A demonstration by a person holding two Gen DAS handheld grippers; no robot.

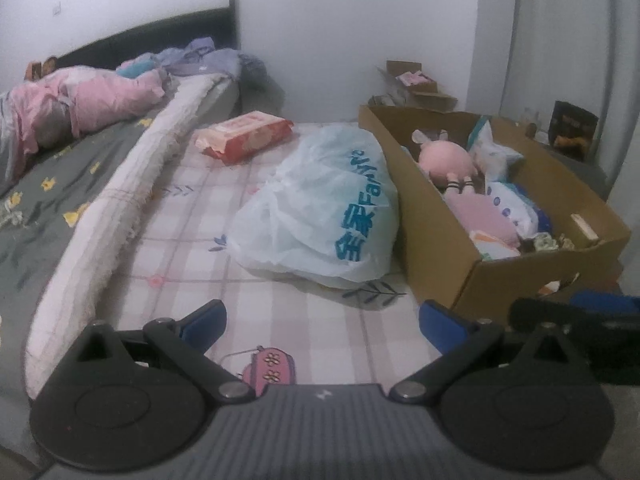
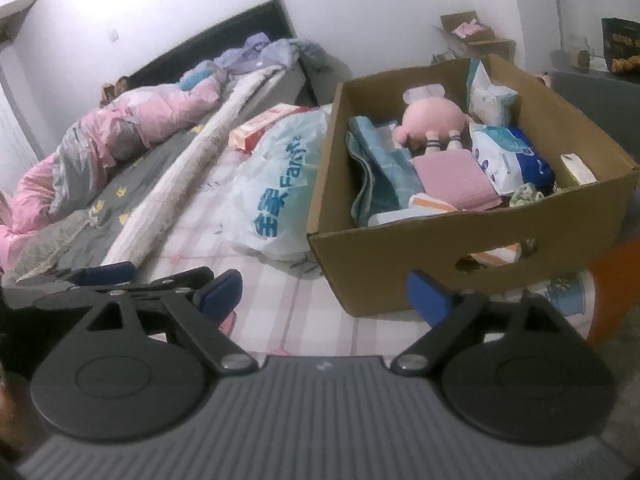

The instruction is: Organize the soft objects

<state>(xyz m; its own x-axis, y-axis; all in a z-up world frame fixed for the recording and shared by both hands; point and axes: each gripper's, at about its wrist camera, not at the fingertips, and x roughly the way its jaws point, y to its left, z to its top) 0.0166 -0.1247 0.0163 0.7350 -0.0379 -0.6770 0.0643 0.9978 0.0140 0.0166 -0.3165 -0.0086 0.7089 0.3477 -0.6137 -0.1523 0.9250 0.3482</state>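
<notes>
A brown cardboard box [image 2: 400,264] stands on the plaid bed sheet [image 1: 280,320]. It holds a pink plush toy [image 2: 432,118], a teal towel [image 2: 372,168], a folded pink cloth [image 2: 452,180] and tissue packs [image 2: 508,156]. Left of the box [image 1: 436,216] lies a white plastic bag [image 1: 320,208] with blue lettering; behind the bag rests a red soft pack [image 1: 248,136]. My left gripper [image 1: 324,324] hovers open over the sheet in front of the bag, empty. My right gripper [image 2: 326,292] is open before the box's front wall, with nothing between its pads.
A pink quilt [image 1: 96,100] and a long white rolled blanket [image 1: 120,200] lie on the grey sheet to the left. Small cardboard boxes [image 1: 416,80] sit against the back wall. A dark bag [image 1: 572,128] stands at the right, and something orange [image 2: 612,280] edges in beside the box.
</notes>
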